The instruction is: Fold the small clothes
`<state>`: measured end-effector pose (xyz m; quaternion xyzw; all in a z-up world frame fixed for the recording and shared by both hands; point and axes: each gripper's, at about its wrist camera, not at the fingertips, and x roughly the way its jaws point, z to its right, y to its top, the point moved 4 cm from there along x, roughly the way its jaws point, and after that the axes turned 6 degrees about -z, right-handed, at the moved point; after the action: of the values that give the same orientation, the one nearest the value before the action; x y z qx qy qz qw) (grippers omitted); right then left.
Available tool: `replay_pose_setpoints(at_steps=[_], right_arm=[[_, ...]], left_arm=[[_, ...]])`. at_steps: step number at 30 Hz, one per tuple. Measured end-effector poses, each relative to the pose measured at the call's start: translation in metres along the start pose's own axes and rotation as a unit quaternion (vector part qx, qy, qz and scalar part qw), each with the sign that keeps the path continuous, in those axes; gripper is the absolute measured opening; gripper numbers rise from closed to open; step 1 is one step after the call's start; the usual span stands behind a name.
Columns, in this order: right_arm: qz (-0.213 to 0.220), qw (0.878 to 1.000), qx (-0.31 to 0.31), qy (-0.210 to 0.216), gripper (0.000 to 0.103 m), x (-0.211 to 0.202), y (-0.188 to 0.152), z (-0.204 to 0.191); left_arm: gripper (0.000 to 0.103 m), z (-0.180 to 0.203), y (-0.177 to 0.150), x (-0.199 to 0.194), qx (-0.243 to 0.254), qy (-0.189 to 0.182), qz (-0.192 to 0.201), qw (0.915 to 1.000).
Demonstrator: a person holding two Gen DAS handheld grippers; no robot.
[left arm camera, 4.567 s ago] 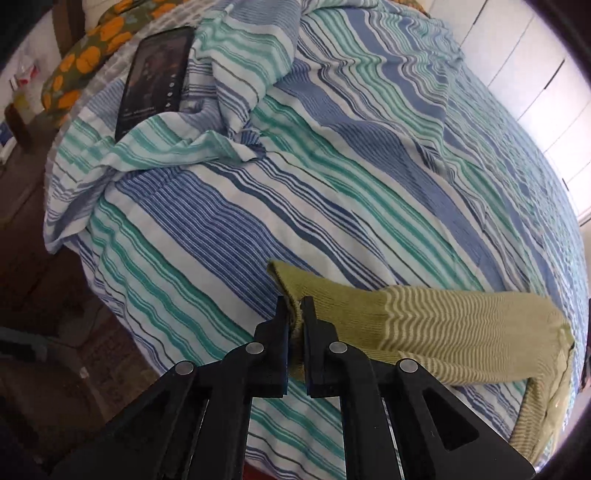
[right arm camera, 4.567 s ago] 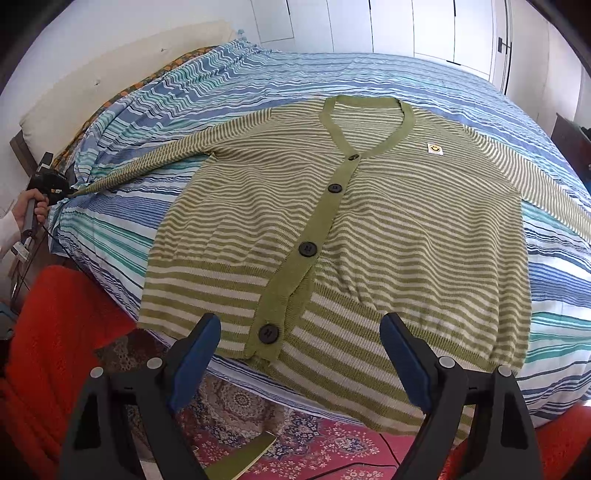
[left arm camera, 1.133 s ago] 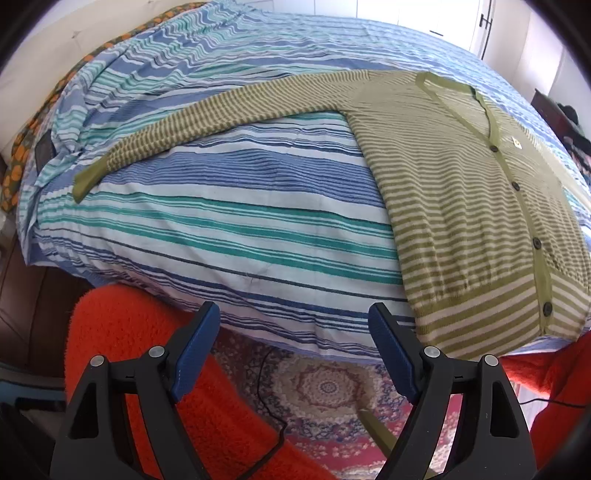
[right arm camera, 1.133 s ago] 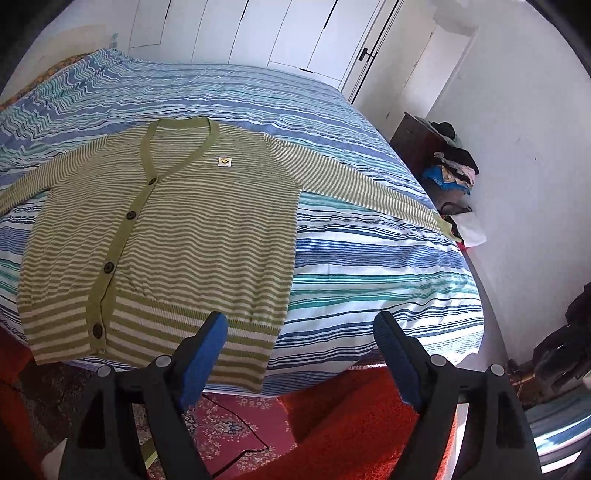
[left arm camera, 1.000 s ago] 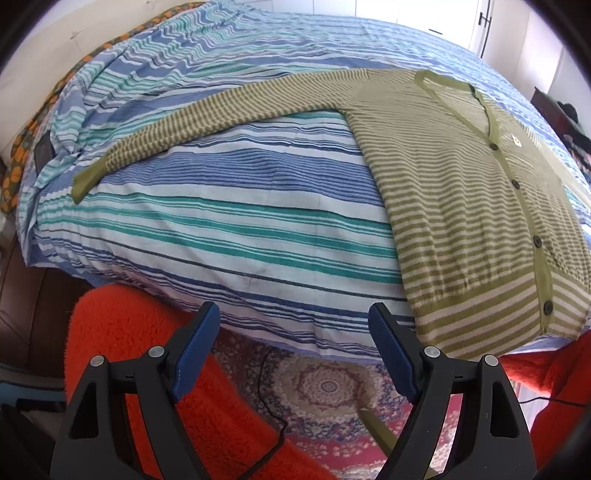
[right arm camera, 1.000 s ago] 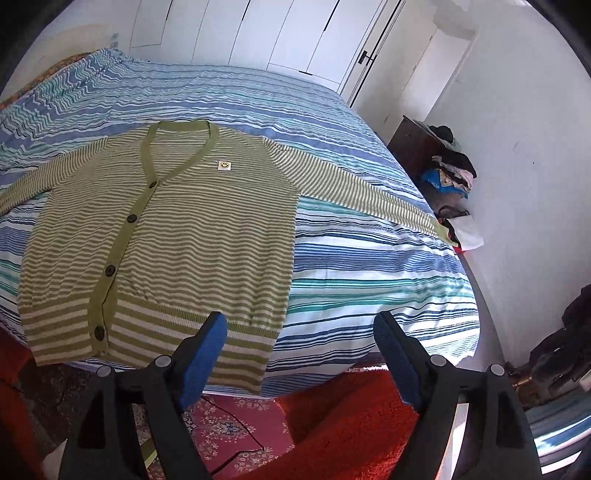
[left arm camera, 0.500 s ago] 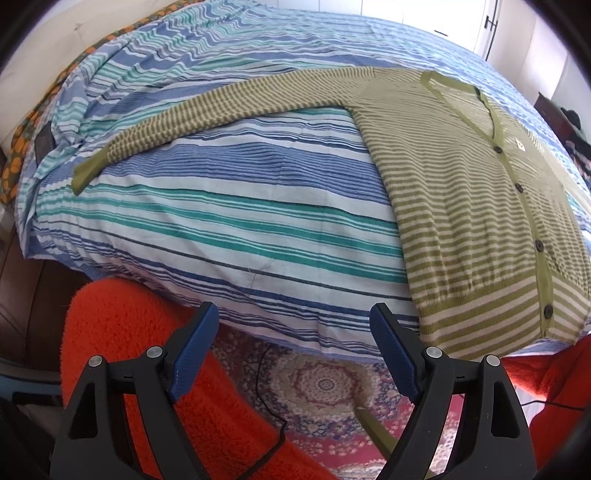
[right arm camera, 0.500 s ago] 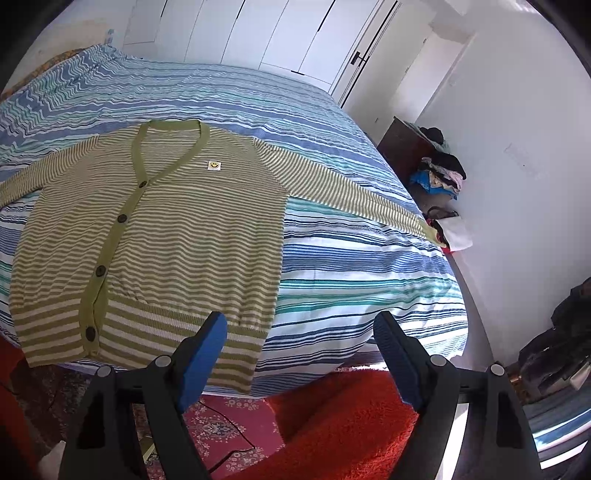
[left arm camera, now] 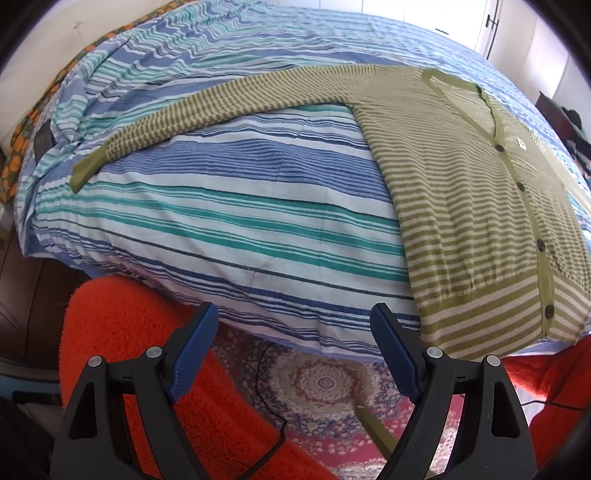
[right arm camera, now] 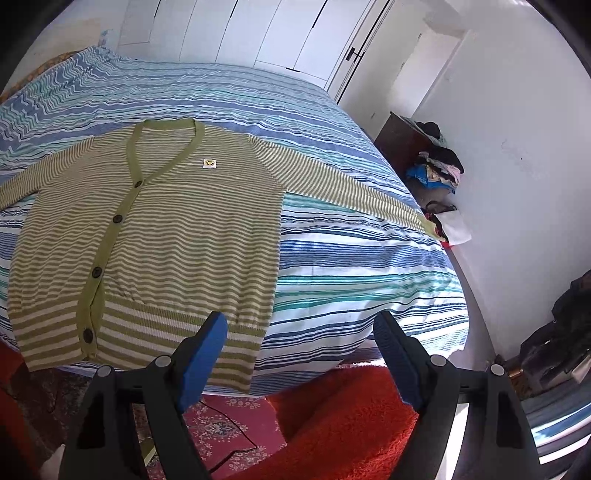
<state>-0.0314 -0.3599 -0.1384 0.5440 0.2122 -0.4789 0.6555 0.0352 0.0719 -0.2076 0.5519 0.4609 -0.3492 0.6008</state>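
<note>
A green and cream striped cardigan lies flat and buttoned on the striped bed cover, both sleeves spread out to the sides. In the left wrist view the cardigan fills the right side, and its left sleeve reaches to a plain green cuff near the bed's left edge. My left gripper hangs open off the bed's near edge, above the rug, holding nothing. My right gripper is open and empty too, just short of the cardigan's hem at its right corner.
An orange fluffy garment shows low in both views, over a patterned rug with a thin black cable. Beyond the bed's right side stand a dark cabinet with piled clothes and a white wall. White wardrobe doors close the far end.
Since the oldest frames my left gripper has let go of the sleeve cuff, opened and drawn back to the bed's near edge. Over the last second both views only drift slightly.
</note>
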Motion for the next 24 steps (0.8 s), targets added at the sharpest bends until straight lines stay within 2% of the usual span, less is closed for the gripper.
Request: replay_pose_setpoints(at_steps=[24], right_arm=[[-0.012,1.0,0.003,0.0,0.081,0.0053,-0.0029,-0.0017]], left_arm=[[0.086,-0.0003,0.0002,0.0002,0.0,0.0,0.0,1.0]])
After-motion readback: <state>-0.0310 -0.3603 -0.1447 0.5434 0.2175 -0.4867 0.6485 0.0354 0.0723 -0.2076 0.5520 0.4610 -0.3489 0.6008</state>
